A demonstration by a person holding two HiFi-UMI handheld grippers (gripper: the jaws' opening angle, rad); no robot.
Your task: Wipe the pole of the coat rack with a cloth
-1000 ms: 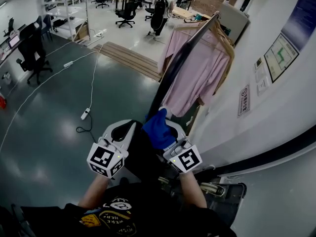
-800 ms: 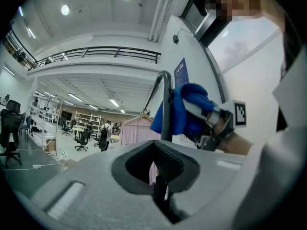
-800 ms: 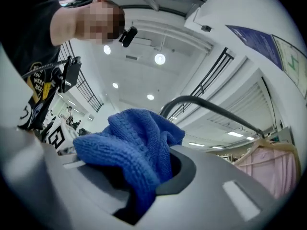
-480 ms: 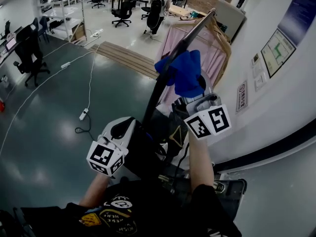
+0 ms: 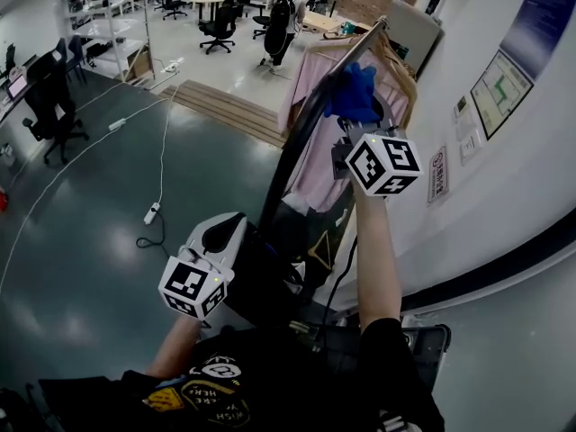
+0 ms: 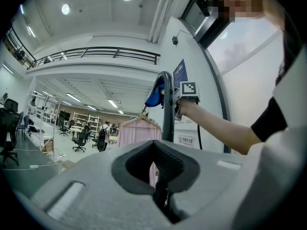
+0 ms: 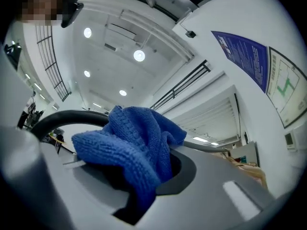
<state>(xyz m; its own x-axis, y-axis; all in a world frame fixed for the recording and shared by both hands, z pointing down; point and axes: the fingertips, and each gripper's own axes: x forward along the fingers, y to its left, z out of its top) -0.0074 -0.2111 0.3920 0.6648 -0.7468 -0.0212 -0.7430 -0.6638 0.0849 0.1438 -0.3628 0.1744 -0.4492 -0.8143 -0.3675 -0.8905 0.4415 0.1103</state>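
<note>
The coat rack's dark pole (image 5: 300,142) rises from the floor and bends over at the top. My right gripper (image 5: 356,117) is raised high, shut on a blue knitted cloth (image 5: 353,92) that presses against the pole just below the bend. In the right gripper view the cloth (image 7: 134,143) bulges out of the jaws, with the curved pole (image 7: 62,119) behind it. My left gripper (image 5: 234,230) is low down, shut on the pole (image 6: 167,110), which runs up out of its jaws. The cloth (image 6: 154,94) shows far above.
A pink shirt (image 5: 326,178) on wooden hangers (image 5: 407,72) hangs from the rack, close to the white wall (image 5: 504,205) with posters on the right. A power strip and cable (image 5: 153,212) lie on the dark floor on the left. Office chairs (image 5: 49,97) stand farther off.
My right gripper has slid the blue cloth up the pole, from beside the left gripper to near the top bend. The left gripper has stayed where it was.
</note>
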